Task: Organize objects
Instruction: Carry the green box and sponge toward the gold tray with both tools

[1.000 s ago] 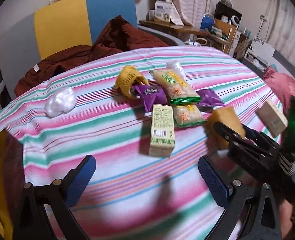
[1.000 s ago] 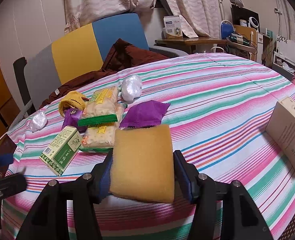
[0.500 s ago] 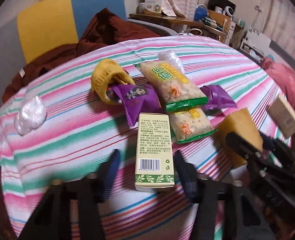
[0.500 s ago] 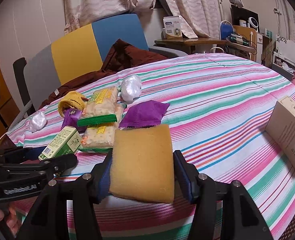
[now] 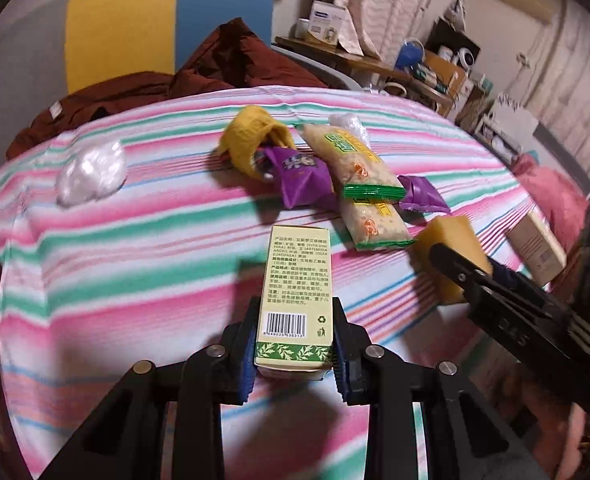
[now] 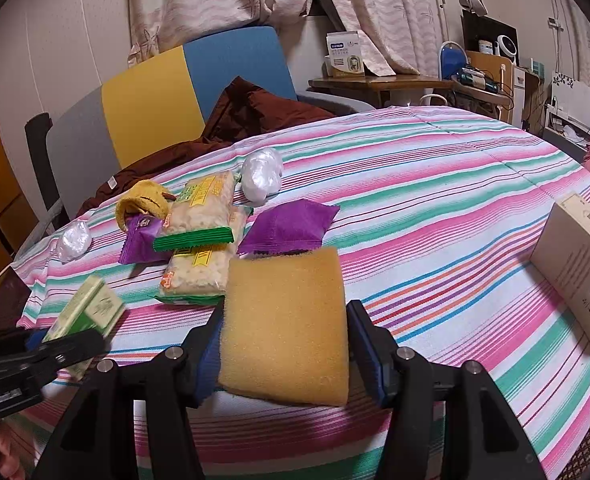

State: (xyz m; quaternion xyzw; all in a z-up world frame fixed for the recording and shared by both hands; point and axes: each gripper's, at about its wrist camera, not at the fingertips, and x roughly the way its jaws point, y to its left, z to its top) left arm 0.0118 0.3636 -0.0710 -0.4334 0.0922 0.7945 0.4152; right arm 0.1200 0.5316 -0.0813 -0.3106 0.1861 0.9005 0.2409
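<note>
Green-cream carton [image 5: 297, 300] clamped at barcode end in left gripper [image 5: 295, 344], jaws just closed on it, far end out over striped worktop [image 5: 143, 264]. Yellow sponge [image 6: 285, 324] clamped in right gripper [image 6: 285, 344]. Risks: end-only grip, carton may pivot or slip on lift; swing could hit cracker packs [image 5: 355, 168]; grippers close, could collide.

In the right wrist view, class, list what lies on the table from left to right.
Green box → yellow sock → cracker packs → purple packet → cardboard box.
</note>
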